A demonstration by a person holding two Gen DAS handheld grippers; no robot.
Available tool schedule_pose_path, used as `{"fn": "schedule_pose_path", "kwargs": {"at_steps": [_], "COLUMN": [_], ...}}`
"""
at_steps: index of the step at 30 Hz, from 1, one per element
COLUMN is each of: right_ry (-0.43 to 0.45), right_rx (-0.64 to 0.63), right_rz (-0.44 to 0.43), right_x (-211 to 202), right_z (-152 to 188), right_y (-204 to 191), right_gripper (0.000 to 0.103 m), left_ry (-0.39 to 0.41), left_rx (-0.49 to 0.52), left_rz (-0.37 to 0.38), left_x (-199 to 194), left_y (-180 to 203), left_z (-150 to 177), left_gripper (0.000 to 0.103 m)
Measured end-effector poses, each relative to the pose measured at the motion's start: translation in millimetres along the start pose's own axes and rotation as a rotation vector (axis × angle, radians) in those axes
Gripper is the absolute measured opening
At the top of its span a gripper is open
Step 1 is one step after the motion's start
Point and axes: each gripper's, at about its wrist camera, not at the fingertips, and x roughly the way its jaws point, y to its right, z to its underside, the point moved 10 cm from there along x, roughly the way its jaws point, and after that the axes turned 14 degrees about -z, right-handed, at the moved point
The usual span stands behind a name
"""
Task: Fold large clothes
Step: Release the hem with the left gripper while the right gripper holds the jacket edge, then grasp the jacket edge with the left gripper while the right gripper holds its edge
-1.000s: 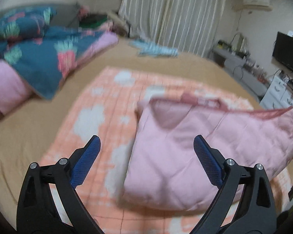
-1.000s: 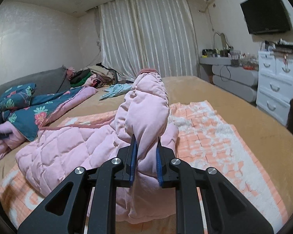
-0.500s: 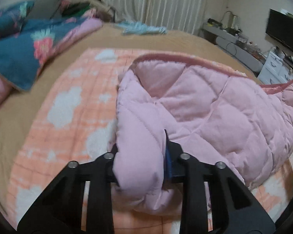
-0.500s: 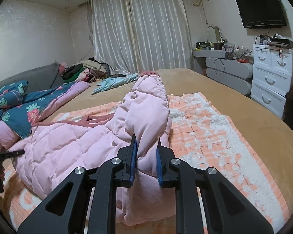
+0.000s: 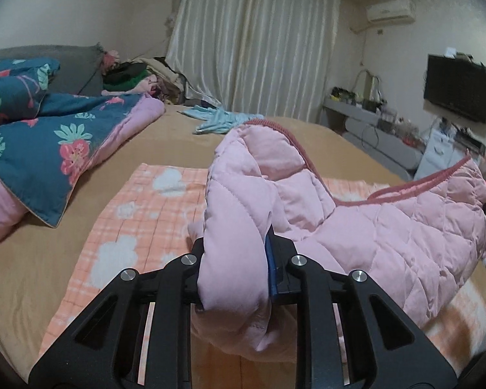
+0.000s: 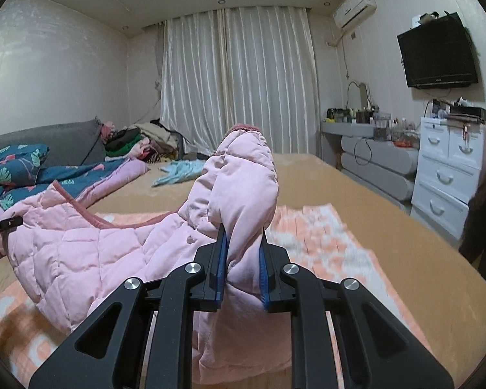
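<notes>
Both the left gripper (image 5: 235, 267) and right gripper (image 6: 241, 267) pinch the quilted pink padded jacket (image 5: 388, 236), raised higher off the orange checked blanket (image 5: 129, 227) than 0.5 s ago.

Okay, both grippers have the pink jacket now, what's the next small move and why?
Probably carry both ends forward together and lay the jacket flat on the orange blanket. Left gripper and right gripper each pinch a bunched end, and the middle sags between them, so it isn't flat enough to crease.

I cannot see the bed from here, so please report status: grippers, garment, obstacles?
Left gripper and right gripper both shut on pink quilted padded jacket. Jacket lifted between them over orange checked blanket. Nothing blocking.
</notes>
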Motion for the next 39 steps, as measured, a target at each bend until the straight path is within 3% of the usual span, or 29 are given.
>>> {"fn": "schedule_pose_path", "kwargs": {"at_steps": [7,21,39], "right_ry": [-0.023,-0.099,-0.318], "right_rx": [-0.021,-0.004,0.078], "right_rz": [0.024,0.076,0.182], "right_x": [41,107,182], "right_z": [-24,-16,73], "right_y": [13,36,79], "right_gripper": [0.015,0.015,0.015], "left_ry": [-0.013,-0.037,-0.193], "left_rx": [-0.034,-0.019,0.035], "left_rz": [-0.048,-0.113,-0.214], "left_x": [35,73,149], "left_y": [-5,4,-2], "left_z": [-15,-21,26], "left_gripper": [0.014,0.014,0.015]}}
